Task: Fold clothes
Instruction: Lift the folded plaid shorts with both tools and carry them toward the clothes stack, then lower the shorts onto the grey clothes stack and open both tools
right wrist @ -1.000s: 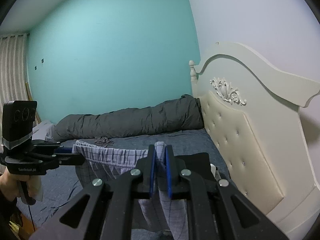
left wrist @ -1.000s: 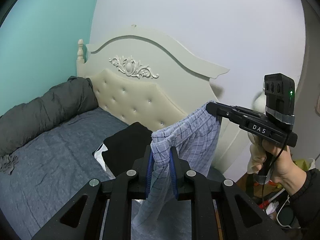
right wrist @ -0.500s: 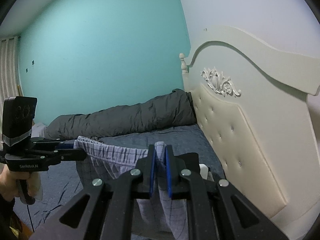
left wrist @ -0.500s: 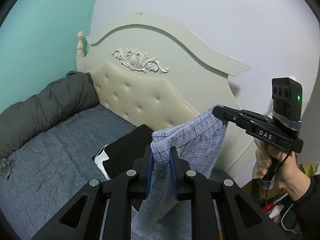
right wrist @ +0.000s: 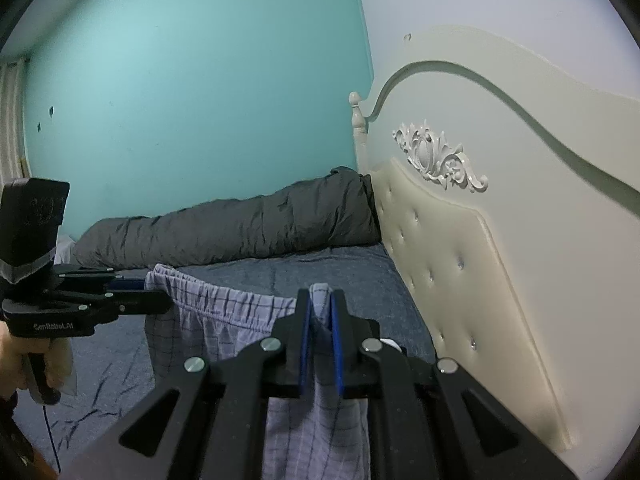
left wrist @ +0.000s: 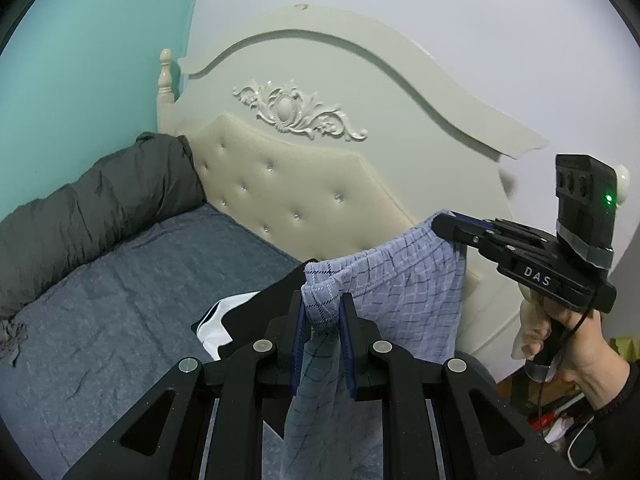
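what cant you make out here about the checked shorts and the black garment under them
- Checked shorts, left wrist view: lower part hidden behind left gripper.
- Right wrist view: hem cut off behind right gripper.
- Black garment, left wrist view: mostly covered by shorts and gripper; type unclear.

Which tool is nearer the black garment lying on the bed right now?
Left. The left tool holds the checked shorts just above the black garment; the right tool grips the waistband's other end, out toward the headboard's edge.

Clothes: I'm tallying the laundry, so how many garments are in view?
2: checked shorts held up between both tongs, and a black-and-white garment lying on the bed beneath. More may be hidden.
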Tool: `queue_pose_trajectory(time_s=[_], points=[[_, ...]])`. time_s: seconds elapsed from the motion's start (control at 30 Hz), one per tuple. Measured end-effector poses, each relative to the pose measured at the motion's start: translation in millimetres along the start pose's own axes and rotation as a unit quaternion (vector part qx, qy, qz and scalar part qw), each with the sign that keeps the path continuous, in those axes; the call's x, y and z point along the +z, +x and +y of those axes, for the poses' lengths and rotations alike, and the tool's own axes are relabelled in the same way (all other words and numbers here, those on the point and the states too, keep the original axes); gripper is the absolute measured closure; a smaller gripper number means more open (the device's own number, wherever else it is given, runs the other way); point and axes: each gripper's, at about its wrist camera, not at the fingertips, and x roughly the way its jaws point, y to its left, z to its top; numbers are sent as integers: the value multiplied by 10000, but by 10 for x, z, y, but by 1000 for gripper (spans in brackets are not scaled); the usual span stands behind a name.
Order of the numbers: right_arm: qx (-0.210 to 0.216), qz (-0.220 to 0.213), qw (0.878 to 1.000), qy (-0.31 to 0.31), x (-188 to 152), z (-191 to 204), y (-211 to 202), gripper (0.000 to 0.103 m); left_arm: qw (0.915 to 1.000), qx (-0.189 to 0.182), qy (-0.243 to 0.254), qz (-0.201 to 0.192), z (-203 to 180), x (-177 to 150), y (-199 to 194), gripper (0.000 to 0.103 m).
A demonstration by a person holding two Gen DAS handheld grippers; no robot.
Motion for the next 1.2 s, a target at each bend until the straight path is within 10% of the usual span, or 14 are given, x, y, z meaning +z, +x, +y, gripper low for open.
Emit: queue_pose_trajectory(time_s=[1.1, 1.2], points=[[-596, 1784, 9821, 121, -352, -531, 1739, 93, 9928, 3, -831, 863, 757, -353, 1633, 83], [-596, 1765, 9821, 283, -331, -587, 1717, 77, 9921, 57, -876, 894, 785, -392, 1673, 81]])
